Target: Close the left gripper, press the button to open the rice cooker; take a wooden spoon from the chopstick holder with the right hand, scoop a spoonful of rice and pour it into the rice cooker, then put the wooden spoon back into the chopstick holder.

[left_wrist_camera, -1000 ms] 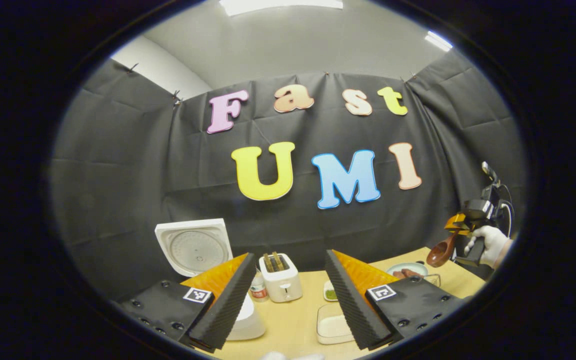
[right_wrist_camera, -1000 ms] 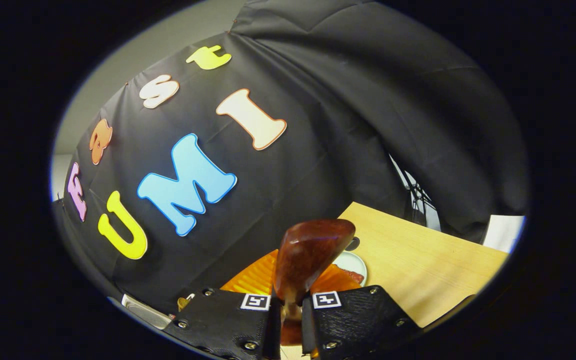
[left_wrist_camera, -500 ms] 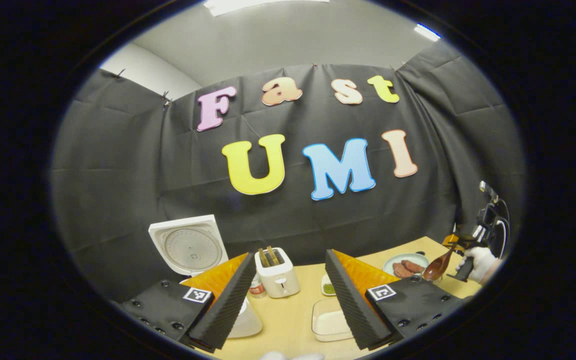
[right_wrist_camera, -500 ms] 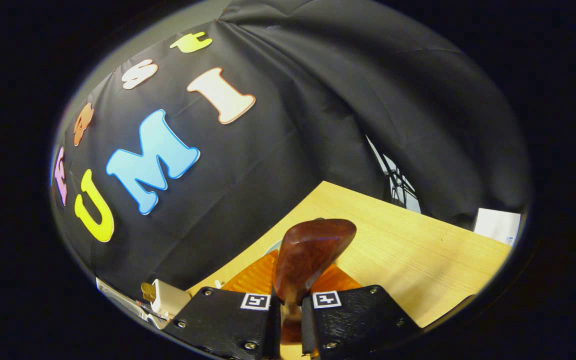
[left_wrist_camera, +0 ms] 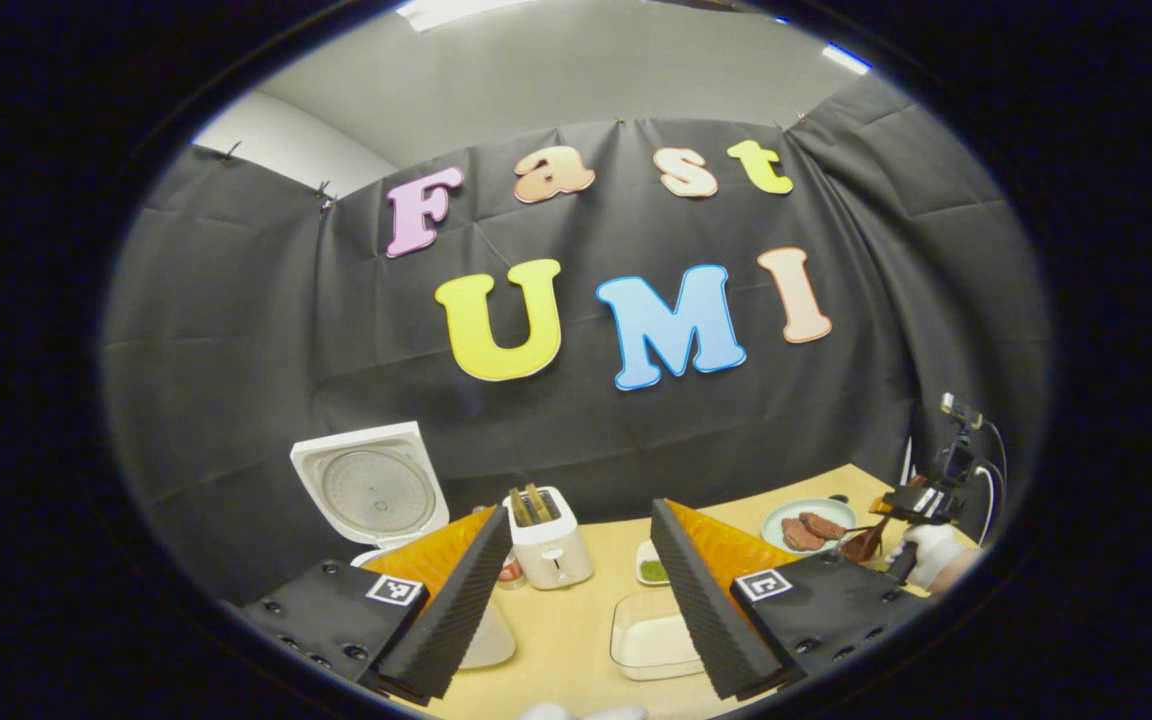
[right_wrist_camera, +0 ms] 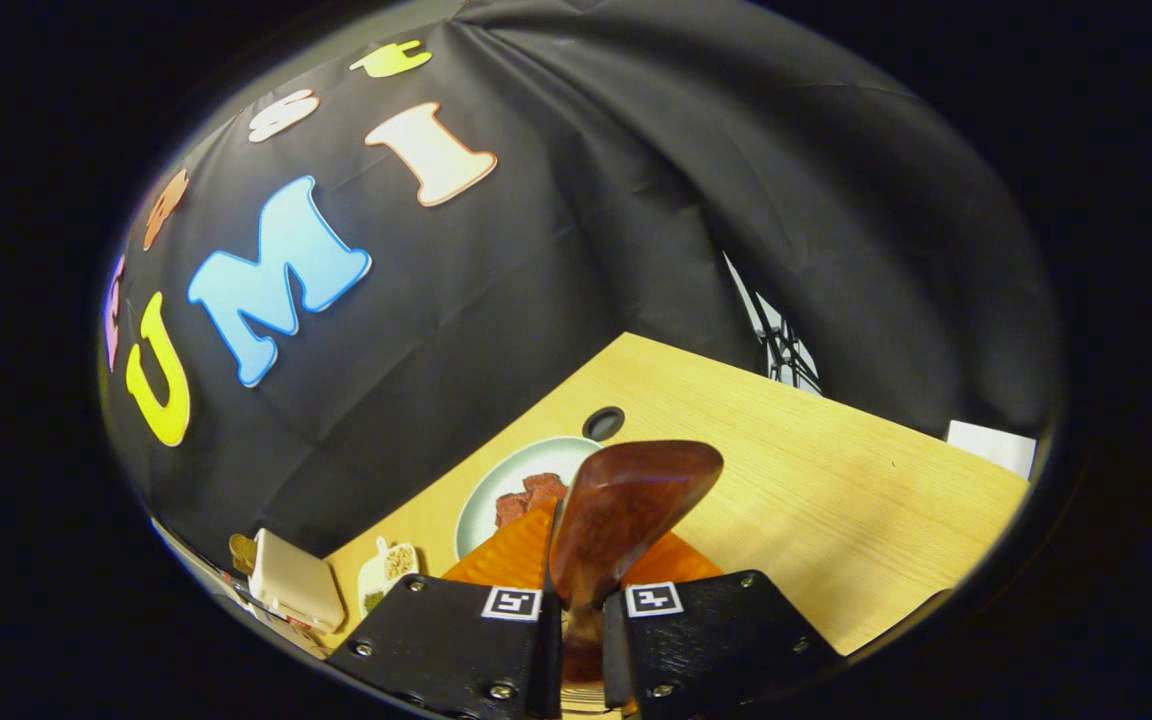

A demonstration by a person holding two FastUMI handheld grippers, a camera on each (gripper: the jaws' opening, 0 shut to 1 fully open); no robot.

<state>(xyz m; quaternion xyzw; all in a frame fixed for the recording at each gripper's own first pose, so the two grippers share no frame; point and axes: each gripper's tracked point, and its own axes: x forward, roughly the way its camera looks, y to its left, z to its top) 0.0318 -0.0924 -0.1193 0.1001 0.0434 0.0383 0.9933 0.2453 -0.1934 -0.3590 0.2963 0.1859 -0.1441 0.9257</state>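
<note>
- In the right gripper view the right gripper pinches the handle of the wooden spoon between both fingers, low down near the handle's end
- The spoon's long axis runs forward and up out of the jaws, away from the camera, with the bowl leaning a little to the right at the far end
- The bowl hangs over the wooden table, in front of a pale plate with reddish-brown pieces on it
- In the left gripper view the left gripper has its fingers spread wide with nothing between them
- Between and beyond them sit a white toaster and a clear shallow container
- The rice cooker stands at the left with its lid raised upright
- Far right in that view, a gloved hand holds the right gripper low near the table, the spoon dark beside the plate
</note>
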